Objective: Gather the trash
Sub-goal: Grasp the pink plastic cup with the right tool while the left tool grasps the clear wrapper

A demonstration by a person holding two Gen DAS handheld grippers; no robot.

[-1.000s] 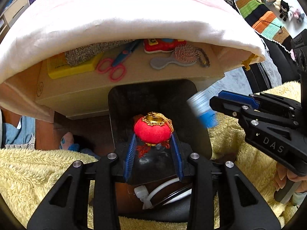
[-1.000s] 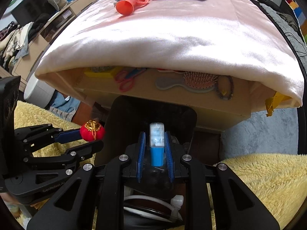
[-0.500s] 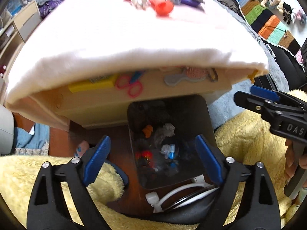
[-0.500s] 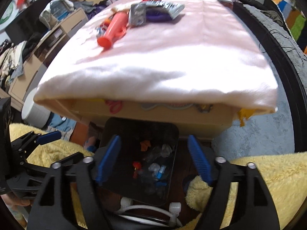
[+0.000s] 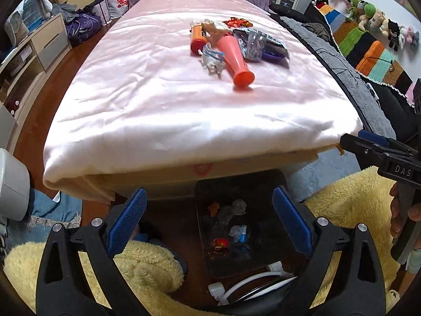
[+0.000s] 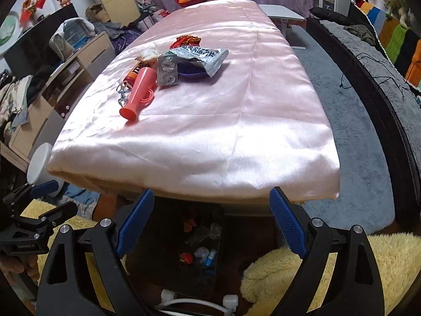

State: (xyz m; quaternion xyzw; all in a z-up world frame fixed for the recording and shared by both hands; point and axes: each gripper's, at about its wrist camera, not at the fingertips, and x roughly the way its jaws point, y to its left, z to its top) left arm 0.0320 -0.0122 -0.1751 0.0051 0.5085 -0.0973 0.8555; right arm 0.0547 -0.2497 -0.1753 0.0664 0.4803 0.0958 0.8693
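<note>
Black bin [image 5: 276, 192] below spread fingers [image 5: 129, 218]; trash [image 5: 231, 50] beyond.

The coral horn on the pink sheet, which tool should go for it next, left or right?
Probably left. The coral horn lies almost straight ahead of the open left tool, while from the open right tool it sits off to the left. Both are empty.

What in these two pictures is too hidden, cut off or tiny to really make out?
- Shelf under the pink tablecloth: both views, the overhanging cloth hides what is on it.
- Purple item: right wrist view, mostly under the silver wrapper.
- Small scraps in the black bin: both views, too dark and small to name.
- Right gripper: left wrist view, cut off by the frame edge.
</note>
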